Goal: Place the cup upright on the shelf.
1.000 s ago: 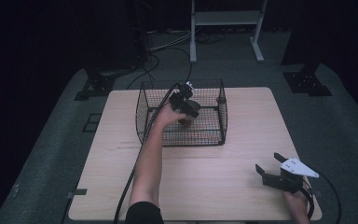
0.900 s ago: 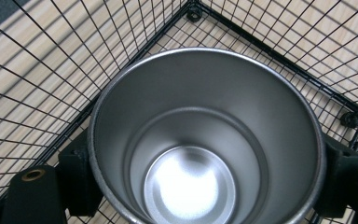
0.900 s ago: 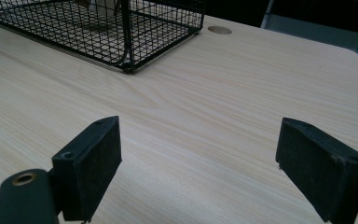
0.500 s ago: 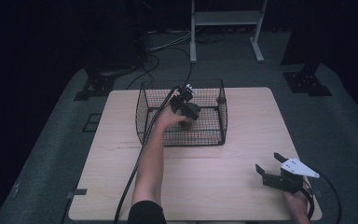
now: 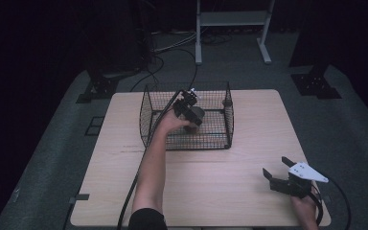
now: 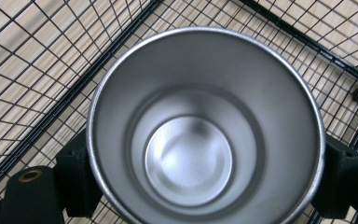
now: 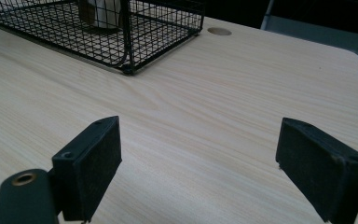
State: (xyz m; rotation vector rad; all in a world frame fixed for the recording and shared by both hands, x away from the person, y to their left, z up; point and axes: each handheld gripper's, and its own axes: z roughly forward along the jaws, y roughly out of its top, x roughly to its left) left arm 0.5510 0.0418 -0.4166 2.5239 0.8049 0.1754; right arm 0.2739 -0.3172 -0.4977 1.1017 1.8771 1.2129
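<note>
The worktop (image 5: 211, 191) is a pale wood-grain board on which a black wire basket (image 5: 226, 108) is set toward the far edge, left of centre; its open top allows entry from above. Inside the basket, a steel cup (image 6: 200, 126) is carried upright, mouth upward, so that it can be stood on the mesh floor without tipping. In the high view the cup (image 5: 196, 115) is seen near the middle of the basket, at the tip of the left gripper (image 5: 188, 108). The cup is flanked low on its wall by that gripper's jaws, one on each side. These jaws have just been opening slightly with the cup between them; whether the pads press on the wall at this instant cannot be told, and it is judged that the cup is being released onto the basket floor. The right gripper (image 5: 280, 173) is parked near the worktop's near right corner, well apart from the basket, presumably to keep the working area free. Its jaws are spread wide with nothing between them, only bare worktop being seen in the gap
</note>
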